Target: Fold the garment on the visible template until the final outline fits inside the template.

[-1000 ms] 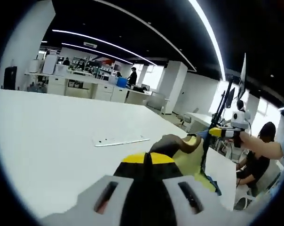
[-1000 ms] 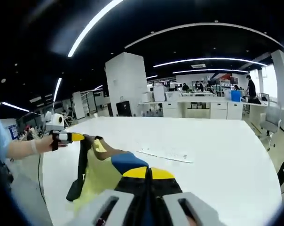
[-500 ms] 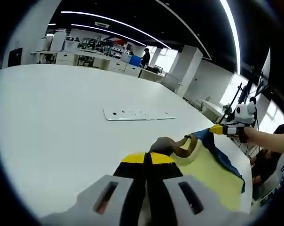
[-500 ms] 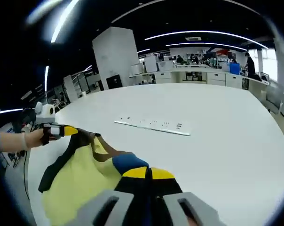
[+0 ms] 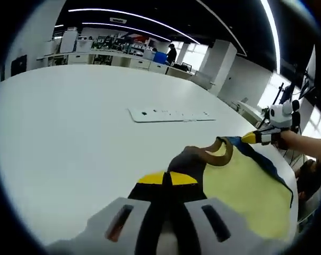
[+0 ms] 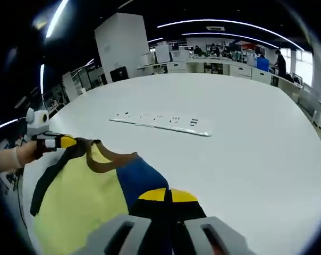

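The soft yellow cloth garment (image 5: 245, 186) with brown neckband and blue shoulder hangs limp just over the white desk (image 5: 70, 138), each tool (image 5: 167, 180) (image 6: 167, 196) clenched on one shoulder; it looks light, floppy, best gripped at seams.

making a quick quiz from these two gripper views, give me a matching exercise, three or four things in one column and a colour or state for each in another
Things:
1. garment body
2. collar trim
3. table
4. left hand-held gripper

Colour or state:
A. white
B. shut on the garment
C. yellow
D. brown

Pairs: 1-C, 2-D, 3-A, 4-B
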The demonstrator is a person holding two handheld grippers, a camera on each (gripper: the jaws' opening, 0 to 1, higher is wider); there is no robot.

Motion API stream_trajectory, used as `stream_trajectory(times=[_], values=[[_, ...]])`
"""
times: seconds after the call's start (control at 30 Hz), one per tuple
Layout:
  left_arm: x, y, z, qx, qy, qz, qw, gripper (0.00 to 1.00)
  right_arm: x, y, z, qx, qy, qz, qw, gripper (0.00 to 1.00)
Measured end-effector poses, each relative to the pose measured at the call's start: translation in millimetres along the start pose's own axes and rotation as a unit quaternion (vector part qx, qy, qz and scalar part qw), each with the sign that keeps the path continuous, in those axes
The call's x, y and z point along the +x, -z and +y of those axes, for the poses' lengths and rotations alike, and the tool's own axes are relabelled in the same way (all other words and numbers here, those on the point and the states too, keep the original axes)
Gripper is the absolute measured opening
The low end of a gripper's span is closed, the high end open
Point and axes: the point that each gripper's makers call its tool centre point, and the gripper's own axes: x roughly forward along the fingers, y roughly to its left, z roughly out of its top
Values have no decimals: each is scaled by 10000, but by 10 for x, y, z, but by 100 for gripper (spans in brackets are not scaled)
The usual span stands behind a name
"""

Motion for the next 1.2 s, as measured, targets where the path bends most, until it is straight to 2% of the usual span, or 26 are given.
stream_trajectory(times=[0.13, 0.27, 0.3, 0.33, 0.43, 0.5, 0.57, 0.6, 0.7, 0.8, 1.03, 1.1, 1.2], values=[[39, -7, -37, 163, 10, -6, 9999, 0, -13, 24, 28, -174, 2, -18, 9998, 0], [22, -76, -51, 340, 68, -192, 9992, 0, -31, 4, 54, -176, -68, -105, 9998, 0], [8, -81, -74, 363, 120, -175, 9991, 3, -39, -3, 63, -246, -56, -146, 9996, 0], [-2, -100, -94, 376, 164, -216, 9989, 7, -40, -28, 76, -394, -75, -233, 9989, 5], [-32, -153, -148, 387, 274, -280, 9985, 21, -60, -12, 143, -457, -129, -247, 9986, 30], [-49, -171, -174, 442, 317, -315, 9980, 31, -81, -35, 147, -714, -58, -328, 9969, 36], [-58, -182, -196, 431, 333, -331, 9980, 43, -105, -40, 182, -672, -126, -357, 9970, 39], [-62, -195, -219, 468, 351, -351, 9977, 52, -116, -42, 200, -663, -171, -366, 9970, 42], [-96, -235, -272, 622, 373, -418, 9965, 69, -159, -85, 252, -746, -285, -478, 9957, 53], [-131, -273, -311, 674, 443, -465, 9957, 75, -194, -107, 270, -810, -297, -510, 9950, 65], [-196, -207, -412, 725, 565, -270, 9954, 93, -303, -158, 301, -791, -369, -641, 9941, 79], [-243, -179, -462, 806, 664, -192, 9944, 92, -348, -140, 298, -853, -353, -622, 9938, 82], [-297, -139, -498, 890, 723, -58, 9934, 90, -428, -96, 306, -908, -386, -562, 9935, 81]])
